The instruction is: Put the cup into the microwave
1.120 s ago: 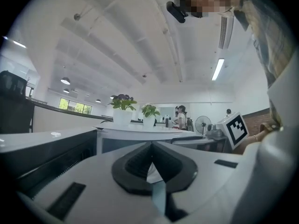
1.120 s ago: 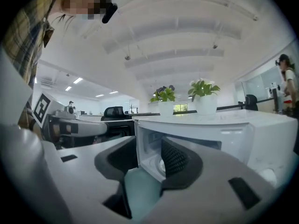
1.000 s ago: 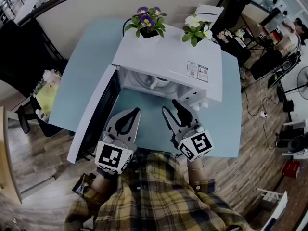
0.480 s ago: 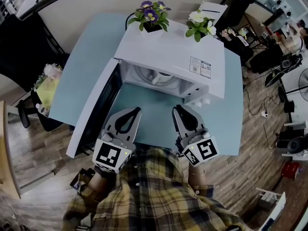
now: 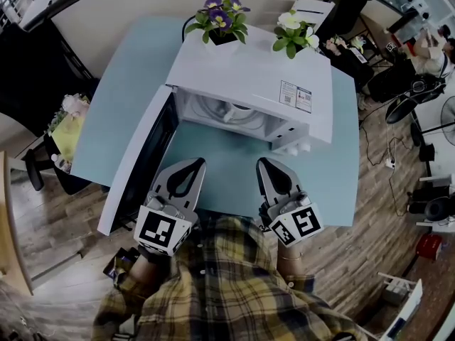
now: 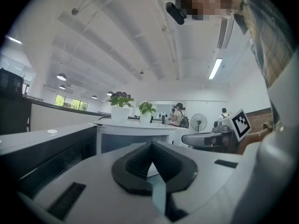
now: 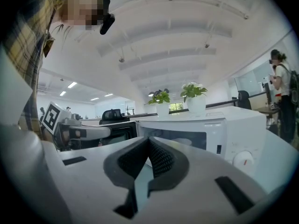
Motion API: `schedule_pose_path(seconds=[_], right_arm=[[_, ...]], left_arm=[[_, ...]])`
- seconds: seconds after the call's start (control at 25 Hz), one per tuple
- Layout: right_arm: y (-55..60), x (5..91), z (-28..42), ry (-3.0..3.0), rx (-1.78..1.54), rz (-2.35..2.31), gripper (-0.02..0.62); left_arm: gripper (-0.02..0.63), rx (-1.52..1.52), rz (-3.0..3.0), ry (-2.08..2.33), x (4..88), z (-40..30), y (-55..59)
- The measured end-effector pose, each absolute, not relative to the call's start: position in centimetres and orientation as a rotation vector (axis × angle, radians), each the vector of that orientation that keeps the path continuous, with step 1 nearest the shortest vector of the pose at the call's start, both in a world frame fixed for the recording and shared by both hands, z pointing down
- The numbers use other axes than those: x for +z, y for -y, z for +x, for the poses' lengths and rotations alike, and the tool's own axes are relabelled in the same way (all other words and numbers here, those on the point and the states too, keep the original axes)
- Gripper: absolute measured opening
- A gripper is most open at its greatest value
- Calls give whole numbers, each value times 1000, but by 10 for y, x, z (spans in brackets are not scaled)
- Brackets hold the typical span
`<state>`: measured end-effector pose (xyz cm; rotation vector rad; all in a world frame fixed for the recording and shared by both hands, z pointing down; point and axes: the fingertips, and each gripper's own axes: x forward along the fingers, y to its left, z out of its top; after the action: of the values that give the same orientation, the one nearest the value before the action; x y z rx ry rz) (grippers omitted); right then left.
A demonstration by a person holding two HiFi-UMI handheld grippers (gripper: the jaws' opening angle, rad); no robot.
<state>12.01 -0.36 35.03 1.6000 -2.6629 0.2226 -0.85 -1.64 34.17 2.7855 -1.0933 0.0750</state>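
The pale blue worktop [image 5: 121,105] fills the middle of the head view; on it stands a white microwave [image 5: 249,77], its cavity facing the person; its dark-lined door [image 5: 135,169] is swung fully open to the left and reaches out past the worktop's near edge. At the bottom of that view a plaid shirt [image 5: 227,290] covers the person's chest and arms. The left hand-held gripper [image 5: 197,163] hangs over the near part of the worktop, close to the open door's inner face; its jaws meet at the tips with nothing between them. The right hand-held gripper [image 5: 264,162] hangs beside it, well apart from it, in front of the microwave's control side; its jaws have just been closing and now stand together, also on nothing. Both point level toward the microwave and neither touches it. Two white pots sit on the microwave's top at its far edge: a purple-flowered plant [image 5: 220,21] on the left, a white-flowered plant [image 5: 293,33] on the right. The cup [image 5: 232,111], white, stands inside the cavity on the turntable, free of both grippers; a small printed label [image 5: 293,96] lies on the microwave's top near its front right corner.
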Motion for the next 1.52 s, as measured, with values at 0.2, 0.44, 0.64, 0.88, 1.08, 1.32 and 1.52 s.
schedule_pose_path(seconds=[0.2,0.44,0.64,0.88,1.08,1.32,1.52], right_arm=[[3,350,121,2651,210,1597,3],[5,349,123,2643,198,1608,3],[6,348,125,2638,203,1618,2],[4,348,125,2638,193,1619,2],[3,346,122,2656,191,1604,2],[2,346,117,2661,187,1588,2],[0,348,117,2660,198,1590,2]], left_arm=[[-8,80,2781,1090,344,-10,16],[-8,87,2777,1086,347,-10,17],[-8,86,2774,1085,348,-11,17],[-8,83,2775,1083,348,-9,17],[-8,81,2776,1083,348,-8,16],[-8,84,2772,1087,348,-9,14],[-8,91,2770,1083,350,-9,13]])
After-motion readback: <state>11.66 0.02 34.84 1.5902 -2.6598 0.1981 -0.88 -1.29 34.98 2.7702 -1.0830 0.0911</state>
